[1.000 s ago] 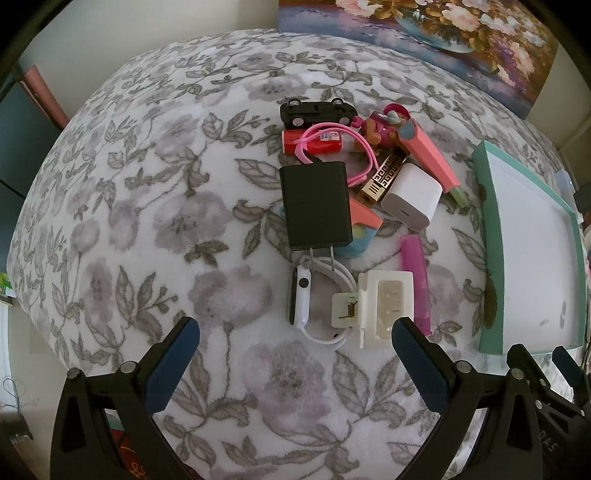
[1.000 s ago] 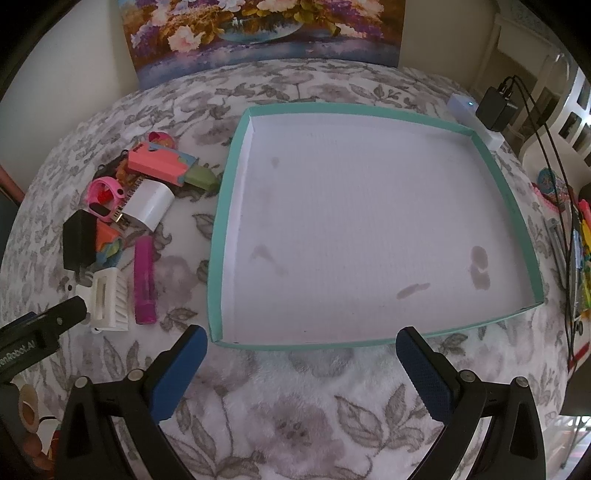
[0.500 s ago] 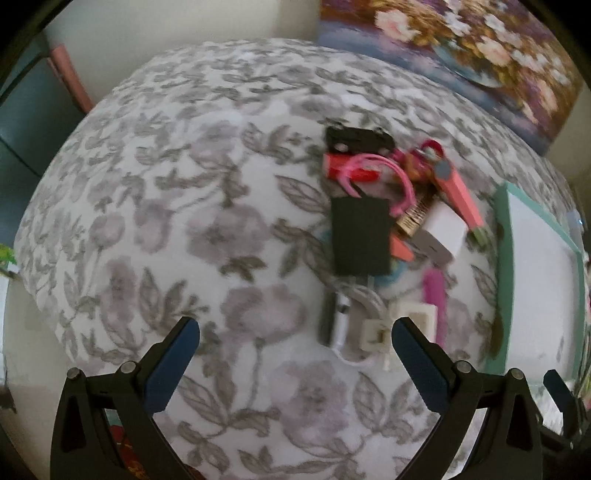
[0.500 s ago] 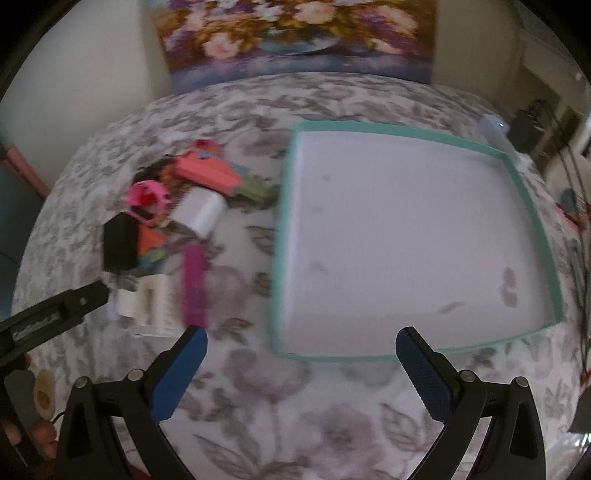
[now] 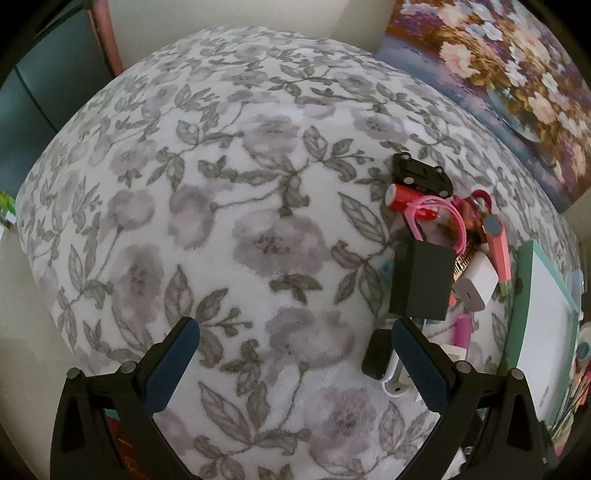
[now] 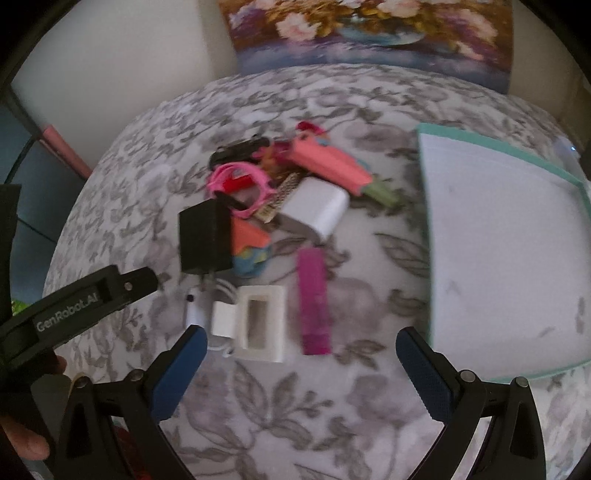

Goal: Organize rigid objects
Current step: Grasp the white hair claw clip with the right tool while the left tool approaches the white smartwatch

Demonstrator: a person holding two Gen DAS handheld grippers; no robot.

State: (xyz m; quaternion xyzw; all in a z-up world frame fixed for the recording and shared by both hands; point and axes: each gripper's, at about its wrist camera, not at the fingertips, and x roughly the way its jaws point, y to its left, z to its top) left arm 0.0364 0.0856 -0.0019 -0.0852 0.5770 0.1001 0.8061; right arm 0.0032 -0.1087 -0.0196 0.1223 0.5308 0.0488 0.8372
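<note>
A pile of small rigid objects lies on the floral cloth: a black box [image 5: 421,282] [image 6: 204,236], a white charger cube [image 5: 476,284] [image 6: 317,206], a red tube [image 5: 404,197], a pink band [image 6: 240,184], a coral pink tool [image 6: 327,164], a magenta stick [image 6: 314,299] and a white frame-shaped piece [image 6: 260,323]. The teal-rimmed white tray [image 6: 424,229] [image 5: 517,295] lies to the right of the pile. My left gripper [image 5: 291,360] is open over bare cloth, left of the pile. My right gripper [image 6: 299,369] is open just in front of the white piece, holding nothing.
A floral painting [image 6: 369,33] leans on the wall behind the table. The left gripper's body [image 6: 74,306] and a hand [image 6: 22,439] show at the left of the right wrist view. The cloth [image 5: 221,184] left of the pile is bare.
Both grippers have swung left. The pile now sits at the right of the left view and in the centre of the right view; the tray slid to the right edge.
</note>
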